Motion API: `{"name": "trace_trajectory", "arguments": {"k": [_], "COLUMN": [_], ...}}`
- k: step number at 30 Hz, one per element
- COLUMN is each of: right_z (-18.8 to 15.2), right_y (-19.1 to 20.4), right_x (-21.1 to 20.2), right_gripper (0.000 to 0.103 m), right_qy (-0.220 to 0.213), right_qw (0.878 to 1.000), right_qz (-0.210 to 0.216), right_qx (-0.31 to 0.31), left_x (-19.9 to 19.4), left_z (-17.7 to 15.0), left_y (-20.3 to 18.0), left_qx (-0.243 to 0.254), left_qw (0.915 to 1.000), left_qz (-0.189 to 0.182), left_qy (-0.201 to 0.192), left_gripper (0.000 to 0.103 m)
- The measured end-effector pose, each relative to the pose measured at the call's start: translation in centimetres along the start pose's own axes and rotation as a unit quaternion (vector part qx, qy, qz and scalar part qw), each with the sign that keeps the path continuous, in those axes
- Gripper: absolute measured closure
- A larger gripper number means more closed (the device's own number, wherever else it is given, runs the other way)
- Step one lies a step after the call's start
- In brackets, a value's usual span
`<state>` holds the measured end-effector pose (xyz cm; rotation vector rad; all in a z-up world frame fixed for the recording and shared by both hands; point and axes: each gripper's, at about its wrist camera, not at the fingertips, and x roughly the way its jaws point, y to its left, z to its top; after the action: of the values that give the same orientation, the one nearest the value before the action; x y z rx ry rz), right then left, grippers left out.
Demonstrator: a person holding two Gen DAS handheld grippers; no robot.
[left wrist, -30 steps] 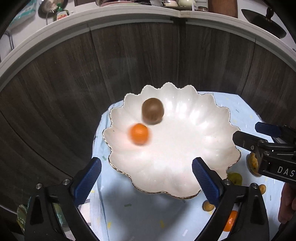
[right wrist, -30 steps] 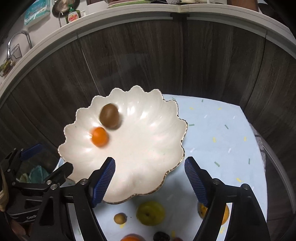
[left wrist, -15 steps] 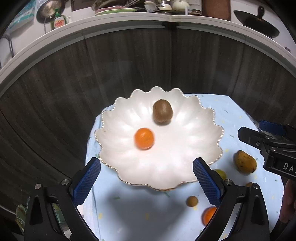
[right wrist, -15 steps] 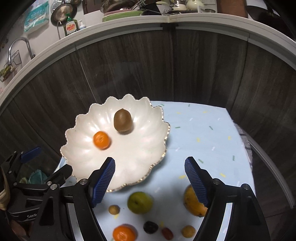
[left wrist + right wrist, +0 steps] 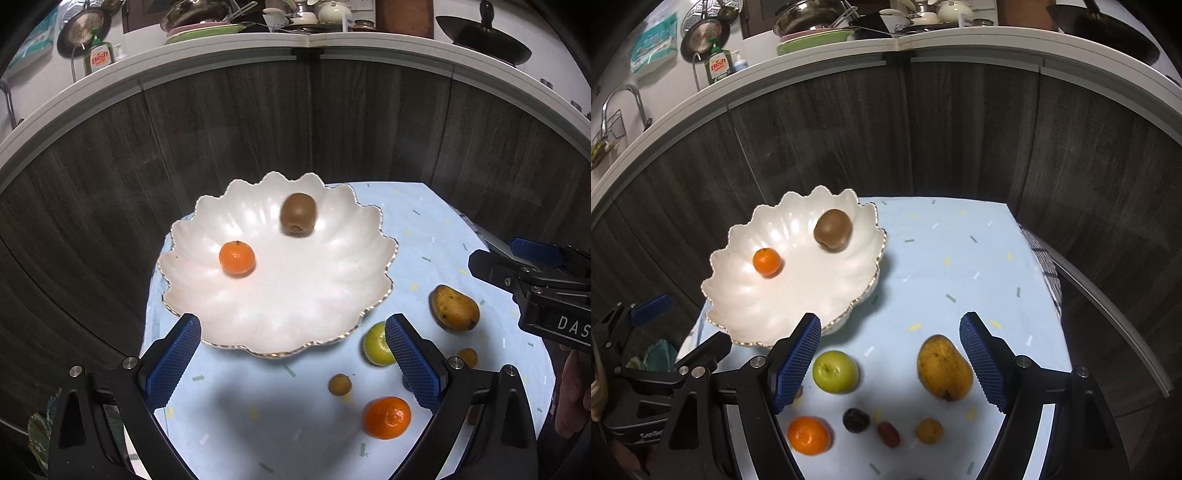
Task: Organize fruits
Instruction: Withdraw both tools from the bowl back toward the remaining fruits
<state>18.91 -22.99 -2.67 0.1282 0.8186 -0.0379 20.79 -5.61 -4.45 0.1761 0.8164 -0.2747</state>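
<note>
The left gripper hangs released and empty over the near rim of the scalloped white ceramic bowl. Ahead of it inside lie a small orange mandarin and a brown kiwi. The right gripper is likewise spread, with a round green apple and a yellow mango between its fingers on the pale blue table.

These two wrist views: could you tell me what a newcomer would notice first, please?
A white scalloped bowl at the blue cloth's far left holds a small orange and a kiwi. Nearer, loose on the cloth, lie a green apple and a yellow mango.
</note>
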Motion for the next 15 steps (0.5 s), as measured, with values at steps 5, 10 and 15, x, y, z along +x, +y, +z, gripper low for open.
{"name": "trace_trajectory", "arguments": {"k": [5, 10, 15], "right_z": [-0.7, -1.5, -2.5], "right_y": [-0.5, -1.0, -1.6], "right_x": [-0.6, -1.3, -2.1], "right_gripper": [0.025, 0.025, 0.025], "right_qy": [-0.002, -0.004, -0.008], "right_qw": [1.000, 1.000, 1.000], "right_qz": [-0.001, -0.004, -0.004], "right_qx": [0.004, 0.008, 0.015], "left_x": [-0.5, -1.3, -1.6], "left_z": [-0.5, -1.0, -1.7], "left_y": [-0.8, -1.5, -2.3], "left_qx": [0.002, 0.007, 0.013], "left_qw": [1.0000, 0.9999, 0.9998], "left_qz": [-0.004, -0.005, -0.010], "left_qy": [0.001, -0.005, -0.007], "left_gripper": [0.001, 0.001, 0.001]}}
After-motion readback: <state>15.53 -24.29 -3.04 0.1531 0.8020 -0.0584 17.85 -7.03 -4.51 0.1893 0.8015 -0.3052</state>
